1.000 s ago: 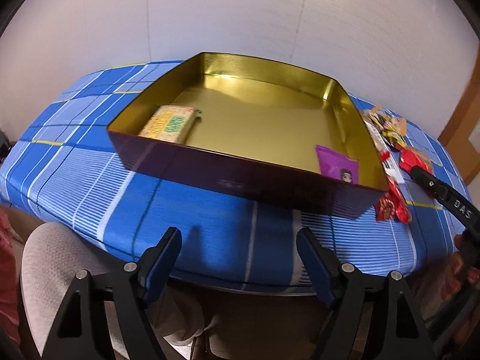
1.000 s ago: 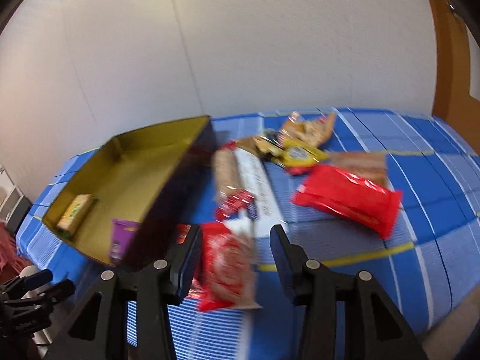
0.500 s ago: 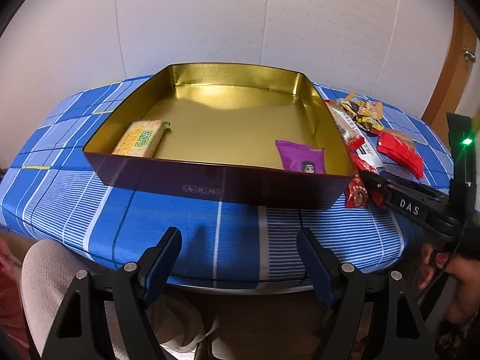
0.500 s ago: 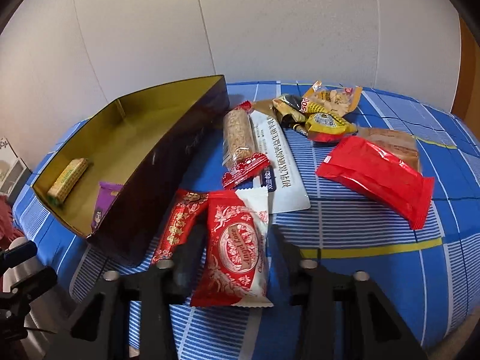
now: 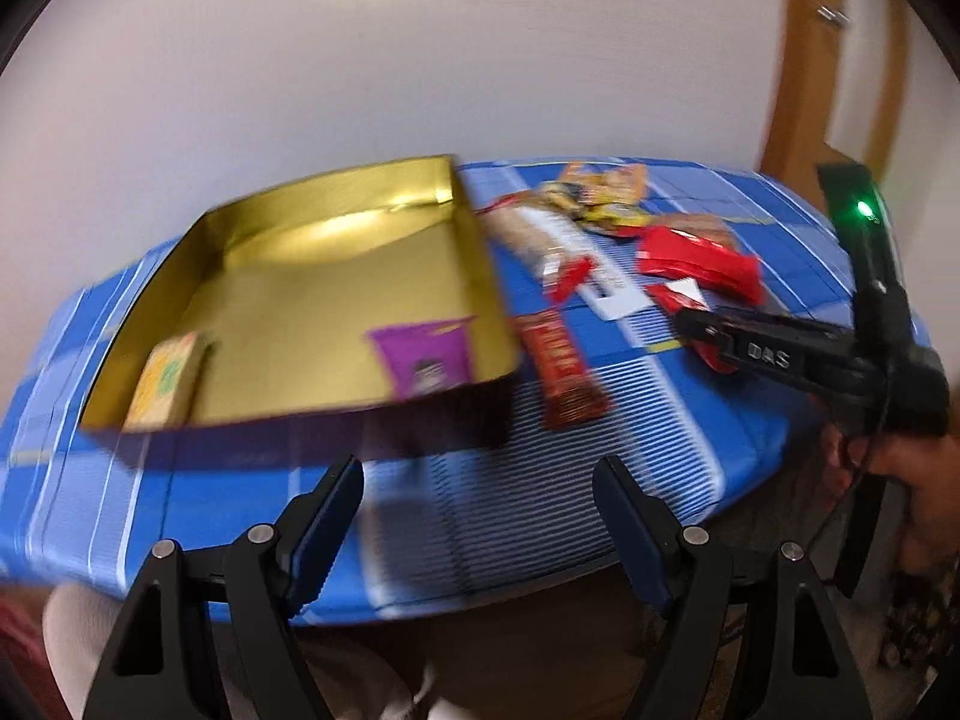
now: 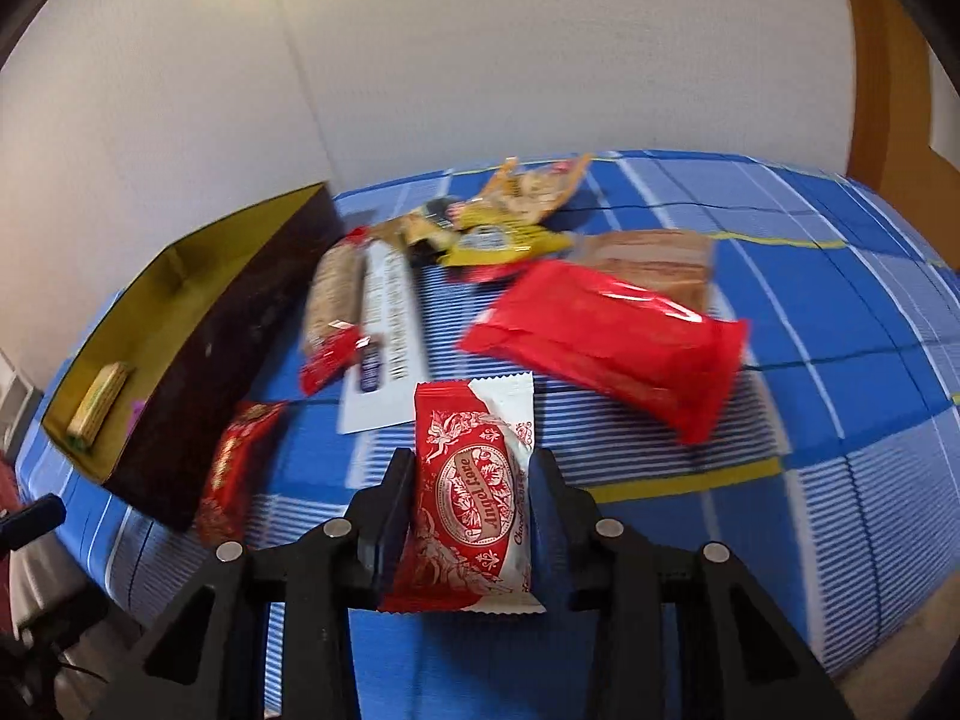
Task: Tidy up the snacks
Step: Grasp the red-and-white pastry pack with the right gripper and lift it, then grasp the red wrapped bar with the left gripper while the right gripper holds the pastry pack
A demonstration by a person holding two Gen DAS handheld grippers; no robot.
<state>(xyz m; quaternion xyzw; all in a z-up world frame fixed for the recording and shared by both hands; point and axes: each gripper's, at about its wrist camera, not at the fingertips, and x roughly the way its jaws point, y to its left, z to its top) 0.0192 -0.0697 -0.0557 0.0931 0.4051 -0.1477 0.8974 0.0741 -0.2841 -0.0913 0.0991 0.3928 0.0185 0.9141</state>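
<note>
A plain white wall (image 6: 540, 48) fills the upper half of both views, with a faint vertical seam at upper left in the right wrist view. A wooden door frame (image 5: 804, 54) runs down the upper right of the frame. The table wears a blue checked cloth (image 6: 840, 276) with white and yellow lines

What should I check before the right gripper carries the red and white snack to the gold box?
1. Right gripper shut on the red and white snack: ok.
2. Grip firm enough to hold: cannot tell.
3. Snack lifted off the blue cloth: cannot tell.
4. Bare floor in the gold box beside the purple packet and yellow bar: ok.
5. Left gripper open, outside the box: ok.
6. Sharp view: not ok, blurred.
</note>
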